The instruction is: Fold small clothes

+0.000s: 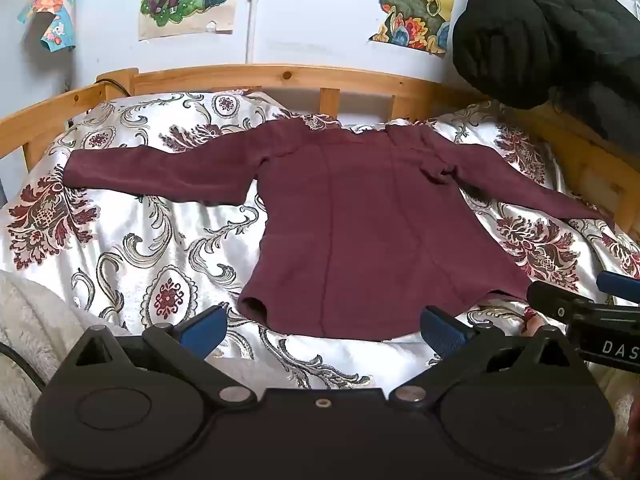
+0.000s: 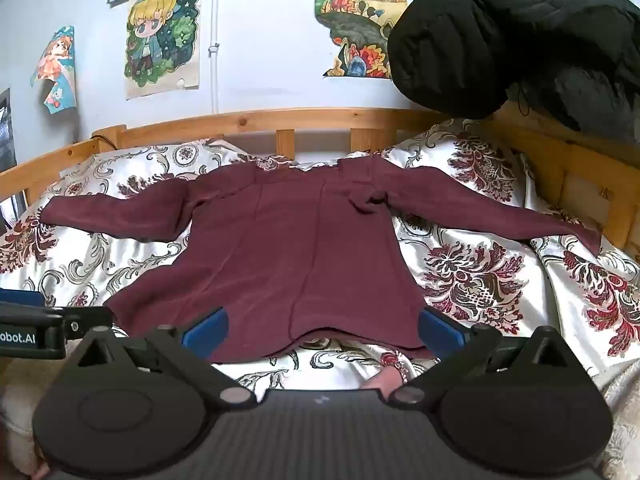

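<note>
— Where's the maroon shirt [image 1: 360, 220]?
— Spread flat mid-bed, sleeves out, collar toward the wooden rail [image 1: 280, 76].
— The grippers?
— Left gripper [image 1: 324, 328] and right gripper [image 2: 324, 330] both gape empty (at the hem).

The long-sleeved top [image 2: 280, 248] is plain maroon. The bedspread [image 2: 480, 272] is glossy white with grey scrolls and dark red floral medallions. The bed frame [image 2: 320, 118] is honey-coloured wood, the quilted jacket [image 2: 500, 32] black, the wall posters [image 2: 164, 36] brightly multicoloured cartoons.
</note>
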### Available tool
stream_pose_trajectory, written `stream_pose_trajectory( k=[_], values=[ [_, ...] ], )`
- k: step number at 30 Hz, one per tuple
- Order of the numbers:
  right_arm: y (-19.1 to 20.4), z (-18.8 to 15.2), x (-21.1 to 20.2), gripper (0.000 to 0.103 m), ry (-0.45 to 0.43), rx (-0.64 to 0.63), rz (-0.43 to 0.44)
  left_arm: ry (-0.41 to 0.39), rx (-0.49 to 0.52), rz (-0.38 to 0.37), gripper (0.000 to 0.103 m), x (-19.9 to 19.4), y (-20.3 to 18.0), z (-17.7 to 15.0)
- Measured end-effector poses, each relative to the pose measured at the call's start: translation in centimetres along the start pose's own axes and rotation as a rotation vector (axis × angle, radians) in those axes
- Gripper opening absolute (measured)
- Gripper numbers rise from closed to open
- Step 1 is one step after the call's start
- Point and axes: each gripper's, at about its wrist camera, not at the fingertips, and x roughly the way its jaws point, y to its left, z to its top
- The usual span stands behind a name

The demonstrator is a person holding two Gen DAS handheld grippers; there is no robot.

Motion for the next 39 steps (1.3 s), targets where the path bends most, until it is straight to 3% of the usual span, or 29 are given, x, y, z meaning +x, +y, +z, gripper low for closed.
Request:
stream_pose_trajectory(
  k=[39],
  values=[
    [-0.05, -0.1, -0.03, 0.103, 0.007, 0.009, 0.003, 0.006, 0.004, 0.001, 0.102, 0.01, -0.01, 0.0]
  ],
)
